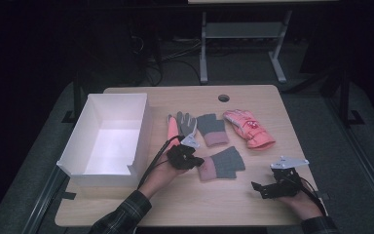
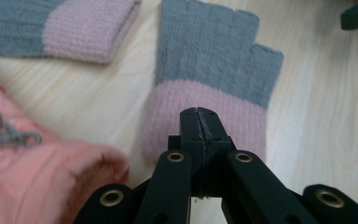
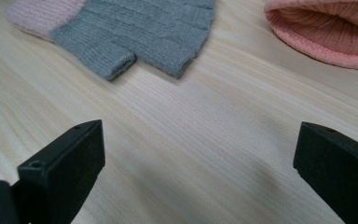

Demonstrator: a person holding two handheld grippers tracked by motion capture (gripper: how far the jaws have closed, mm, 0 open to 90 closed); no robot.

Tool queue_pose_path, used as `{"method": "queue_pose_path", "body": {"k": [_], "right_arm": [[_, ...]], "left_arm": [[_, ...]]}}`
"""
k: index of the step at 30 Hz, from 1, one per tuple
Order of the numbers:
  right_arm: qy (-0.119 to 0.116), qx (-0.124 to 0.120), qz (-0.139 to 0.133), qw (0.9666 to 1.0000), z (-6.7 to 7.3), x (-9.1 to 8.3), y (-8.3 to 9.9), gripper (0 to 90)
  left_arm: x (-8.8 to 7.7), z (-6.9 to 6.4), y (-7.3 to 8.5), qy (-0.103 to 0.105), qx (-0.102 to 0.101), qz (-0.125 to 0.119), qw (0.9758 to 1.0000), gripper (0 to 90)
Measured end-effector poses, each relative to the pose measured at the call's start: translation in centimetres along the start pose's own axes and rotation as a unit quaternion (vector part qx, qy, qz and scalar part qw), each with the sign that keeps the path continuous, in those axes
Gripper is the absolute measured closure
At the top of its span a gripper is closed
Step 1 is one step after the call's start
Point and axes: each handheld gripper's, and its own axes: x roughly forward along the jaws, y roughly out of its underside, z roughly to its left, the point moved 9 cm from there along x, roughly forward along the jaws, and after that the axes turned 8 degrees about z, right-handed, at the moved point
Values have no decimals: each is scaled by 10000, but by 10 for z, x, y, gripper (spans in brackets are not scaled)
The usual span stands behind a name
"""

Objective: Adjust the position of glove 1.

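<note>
At the far left of the light wooden table (image 1: pixel 253 204) stands an open white rectangular box (image 1: pixel 108 139), its long side running from near to far. Just right of it a pink and grey glove with long fingers (image 1: pixel 181 125) lies flat, fingers pointing to the far side. Near that glove the person's left hand holds the left gripper (image 1: pixel 193 160), whose black jaws are pressed together on the pink knitted cuff of the nearer grey fingerless glove (image 2: pixel 214 79); in the left gripper view the closed tips sit right on that cuff, with the grey finger stubs spread beyond them towards the far side of the frame. This glove rests on the table around the middle, its cuff to the left and its stubs to the right. A second grey fingerless glove with a pink cuff (image 1: pixel 212 129) lies just beyond it, apart from it, cuff turned to the near side. Farther right and toward the far edge sits a salmon-pink padded mitten with a ribbed cuff (image 1: pixel 249 128), angled across the wood. At the near right the right gripper (image 1: pixel 262 189) rests low over bare table, well apart from every glove, its jaws standing wide apart with nothing between them
</note>
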Motion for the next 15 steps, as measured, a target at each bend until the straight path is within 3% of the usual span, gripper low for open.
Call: {"method": "queue_pose_path", "body": {"k": [7, 11, 15], "right_arm": [[39, 26, -18, 10000, -3, 0, 2, 18], [30, 108, 5, 9999, -4, -1, 2, 18], [42, 64, 1, 10000, -4, -1, 2, 18]], "left_arm": [[14, 10, -13, -127, 32, 126, 9998, 896], [24, 10, -10, -130, 22, 279, 9995, 896], [22, 9, -9, -69, 18, 328, 9994, 896]]}}
